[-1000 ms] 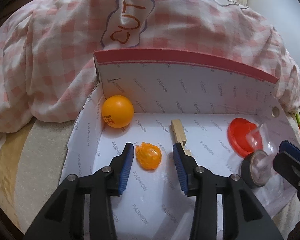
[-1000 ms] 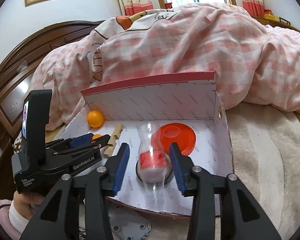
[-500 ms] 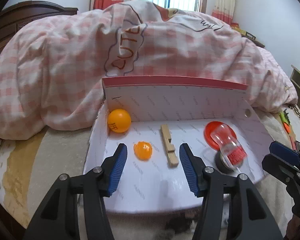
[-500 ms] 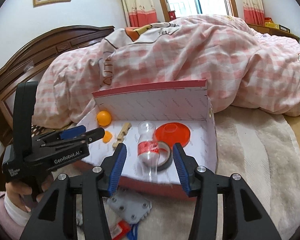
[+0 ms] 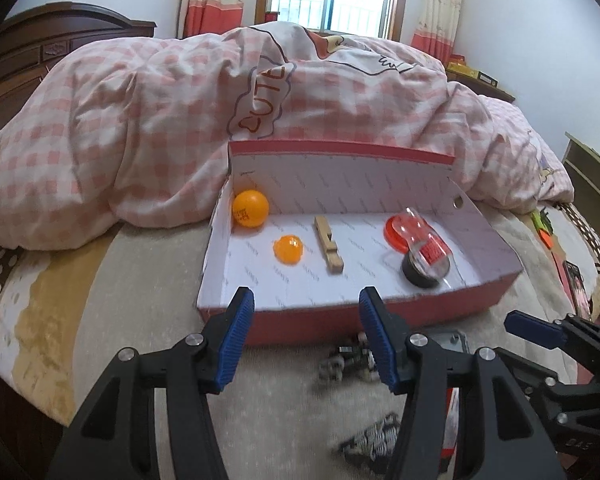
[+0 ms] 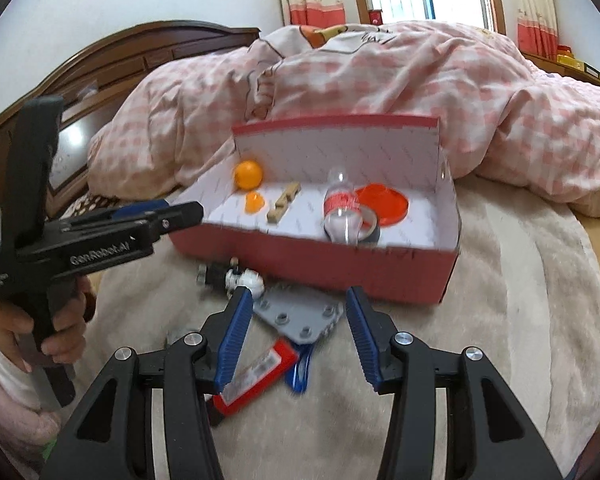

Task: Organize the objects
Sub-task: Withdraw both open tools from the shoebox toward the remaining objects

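A red box with a white lining sits on the bed. Inside lie an orange ball, a small orange lump, a wooden clothespin, a red disc, a tape roll and a clear bottle resting on the roll. My left gripper is open and empty in front of the box. My right gripper is open and empty above a grey plate.
On the beige blanket in front of the box lie a small black-and-white toy, a red flat pack, a blue piece and a dark spring-like item. A pink checked quilt is heaped behind the box.
Both grippers have pulled back out of the box and towards me. The bottle stays lying on the tape roll, and loose items in front of the box have come into view.
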